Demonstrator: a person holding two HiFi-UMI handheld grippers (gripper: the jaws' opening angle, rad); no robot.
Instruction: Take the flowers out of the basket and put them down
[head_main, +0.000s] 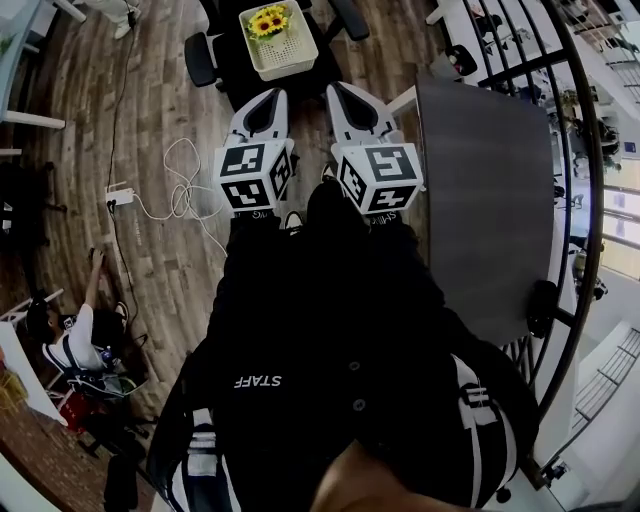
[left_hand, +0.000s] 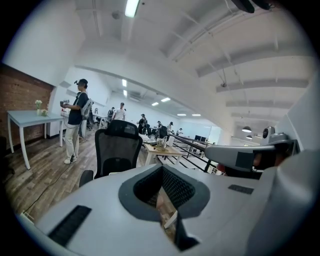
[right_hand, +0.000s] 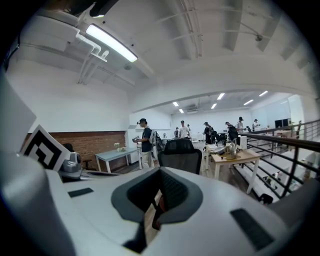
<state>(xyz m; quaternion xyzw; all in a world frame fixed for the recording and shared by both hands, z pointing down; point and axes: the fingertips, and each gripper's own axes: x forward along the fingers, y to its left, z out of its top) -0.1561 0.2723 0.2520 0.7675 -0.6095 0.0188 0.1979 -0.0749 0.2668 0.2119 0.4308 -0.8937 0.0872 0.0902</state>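
In the head view a white basket (head_main: 285, 50) holding yellow flowers (head_main: 268, 21) rests on the seat of a black office chair (head_main: 203, 58) at the top. My left gripper (head_main: 267, 97) and right gripper (head_main: 346, 92) are side by side, close to the body and well short of the basket. Both point toward it. Each has its jaws together with nothing between them. The left gripper view shows its shut jaws (left_hand: 165, 200) and the chair back (left_hand: 117, 147) beyond them. The right gripper view shows the same: shut jaws (right_hand: 157, 200) and the chair (right_hand: 180, 152). Basket and flowers are hidden in both gripper views.
A grey table (head_main: 480, 200) stands to the right, with a black railing (head_main: 590, 150) past it. A power strip with white cable (head_main: 120, 197) lies on the wooden floor at left, and a person (head_main: 75, 335) crouches at lower left. A standing person (left_hand: 77, 120) and a wooden desk (left_hand: 160, 149) are farther off.
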